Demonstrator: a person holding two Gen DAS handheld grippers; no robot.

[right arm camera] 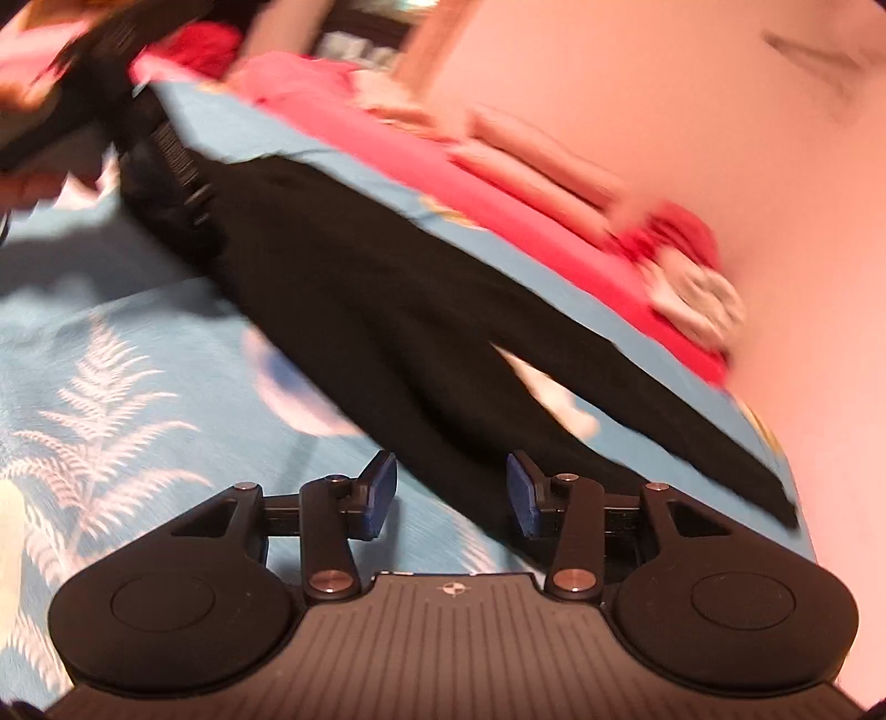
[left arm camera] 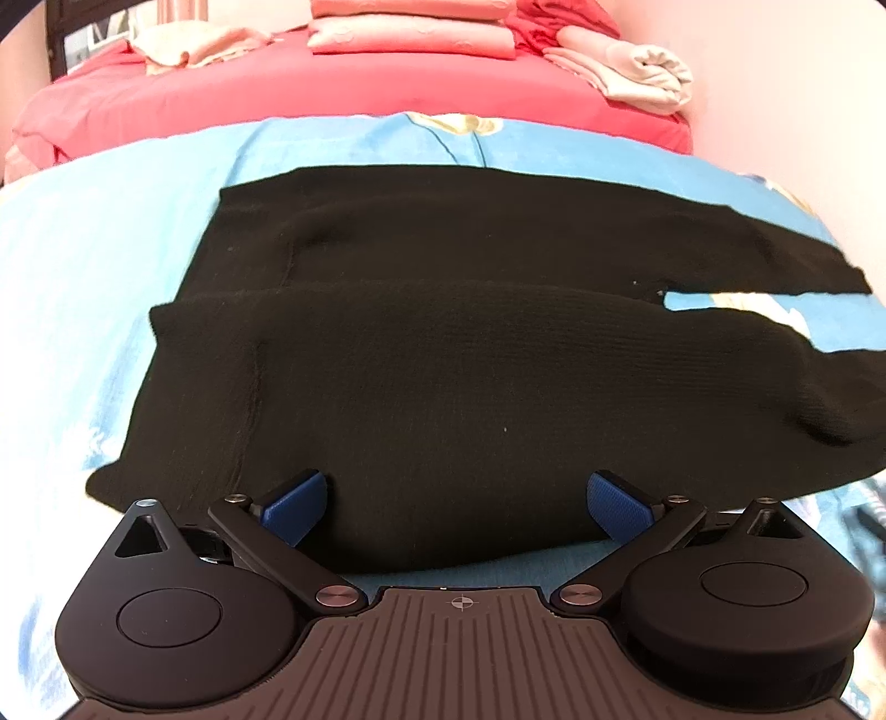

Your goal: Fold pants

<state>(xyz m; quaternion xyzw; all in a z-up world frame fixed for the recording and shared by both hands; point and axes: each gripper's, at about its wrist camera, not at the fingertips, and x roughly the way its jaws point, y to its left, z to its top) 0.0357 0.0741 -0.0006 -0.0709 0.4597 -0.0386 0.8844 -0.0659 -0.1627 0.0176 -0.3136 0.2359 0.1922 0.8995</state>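
Observation:
Black knit pants (left arm camera: 443, 360) lie flat on a light blue patterned sheet (left arm camera: 72, 310), waist to the left, two legs running right with a gap between them. My left gripper (left arm camera: 457, 507) is open, its blue pads either side of the near waist-side edge of the pants. In the blurred right wrist view the pants (right arm camera: 387, 310) run diagonally. My right gripper (right arm camera: 451, 493) is open at the near leg's edge. The left gripper (right arm camera: 111, 111) shows there at the upper left.
Beyond the blue sheet is a red bedcover (left arm camera: 332, 94) with folded pink bedding (left arm camera: 412, 36) and cream and white cloths (left arm camera: 637, 66). A pale pink wall (right arm camera: 747, 138) borders the bed on the right.

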